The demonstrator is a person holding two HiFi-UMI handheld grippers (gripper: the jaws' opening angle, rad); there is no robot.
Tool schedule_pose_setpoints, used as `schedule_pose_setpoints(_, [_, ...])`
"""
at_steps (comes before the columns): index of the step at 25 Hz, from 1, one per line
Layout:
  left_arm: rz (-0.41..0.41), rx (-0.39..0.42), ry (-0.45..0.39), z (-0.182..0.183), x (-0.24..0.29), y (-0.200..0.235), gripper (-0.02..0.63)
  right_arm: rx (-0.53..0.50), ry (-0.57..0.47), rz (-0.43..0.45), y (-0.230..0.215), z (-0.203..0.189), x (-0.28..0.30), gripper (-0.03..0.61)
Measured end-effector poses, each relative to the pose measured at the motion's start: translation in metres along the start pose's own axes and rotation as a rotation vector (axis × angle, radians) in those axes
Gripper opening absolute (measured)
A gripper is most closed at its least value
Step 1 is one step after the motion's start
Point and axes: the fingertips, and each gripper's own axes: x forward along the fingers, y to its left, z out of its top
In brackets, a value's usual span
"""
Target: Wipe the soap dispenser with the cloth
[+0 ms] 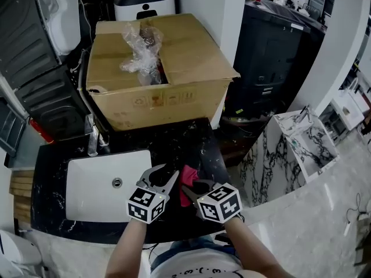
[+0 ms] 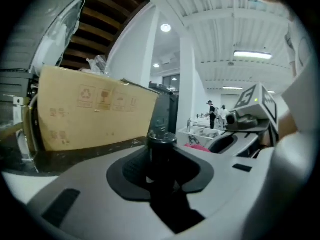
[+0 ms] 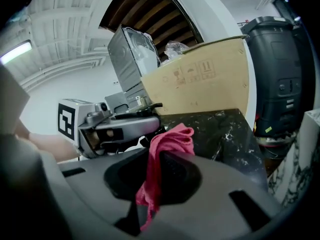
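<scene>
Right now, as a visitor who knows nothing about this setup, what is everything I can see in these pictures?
countertop: one, black marbled, middle of the head view
sink: one, white, set in the countertop at its left
faucet: one, metallic, behind the sink
cardboard box: one, brown, open, at the countertop's far side
plastic wrap: one bundle, clear, in the box
cabinet: one, black, right of the box
marble-patterned panels: several, white with dark veins, far right
soap dispenser: one, black, right of the sink
cloth: one, pinkish red, beside the dispenser
left gripper: one, grey, closed on the soap dispenser
right gripper: one, grey, closed on the cloth
</scene>
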Motion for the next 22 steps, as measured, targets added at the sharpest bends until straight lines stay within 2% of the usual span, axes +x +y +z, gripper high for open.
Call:
schedule_pose_setpoints(2, [0.046,-0.055,-0.018,0.001,-0.002,0.003,0.112,-0.007,0.001,-0.002,0.002,0.002,0.002,0.049])
schedule_pose_setpoints(8, [0.022,-0.335,-0.186,0.003,-0.023,0.026,0.12,0.004,-0.021,0.035,0.013,0.009,0.006,0.049])
schedule_pose_setpoints(12, [0.03,-0.53,-0.303,-0.003,-0.042,0.053,0.118,-0.034,0.056,0.007,0.013,-0.005,0.017,0.049])
schedule_pose_setpoints(15, [0.034,-0.578,-0.335,-0.007,-0.048,0.063,0.115,-0.018,0.077,0.002,0.01,-0.011,0.021,0.049])
schedule_pose_setpoints(19, [0.039,-0.576,-0.34,-0.008,-0.05,0.065,0.115,-0.019,0.091,-0.011,0.004,-0.009,0.019,0.049])
schedule_pose_setpoints(22, [0.037,-0.574,-0.335,-0.01,-0.051,0.065,0.112,-0.005,0.016,-0.033,0.0,0.01,0.013,0.049])
